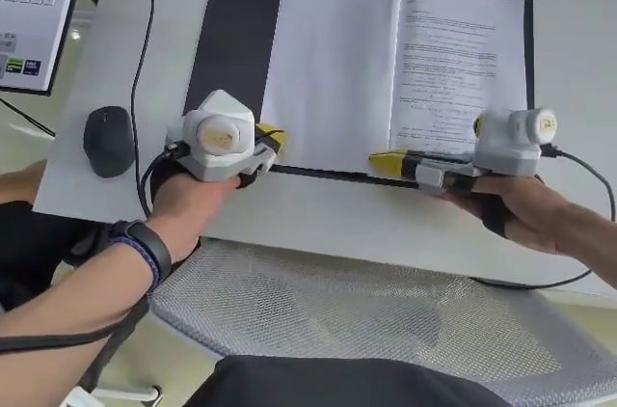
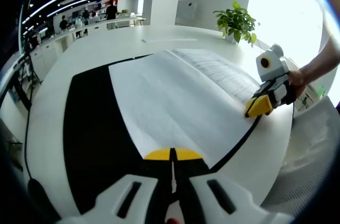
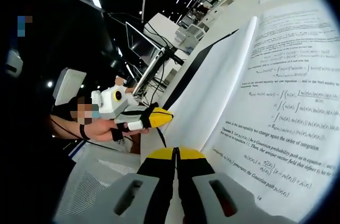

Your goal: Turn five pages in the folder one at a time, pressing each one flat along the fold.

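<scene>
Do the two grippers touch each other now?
Apart. The head view shows the left gripper and the right gripper separated by the lower edge of the blank page.

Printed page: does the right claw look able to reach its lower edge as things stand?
Probably yes: the right claw, shut, sits at the lower edge of the printed page, with nothing between; the left claw is off by the blank page.

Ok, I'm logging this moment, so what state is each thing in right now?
Folder: open, flat on the table.
Blank page: lying on the left.
Printed page: lying on the right.
Left tool: shut, at the folder's lower edge.
Right tool: shut, near the fold's lower end.
Laptop: open.
Mouse: untouched.
</scene>
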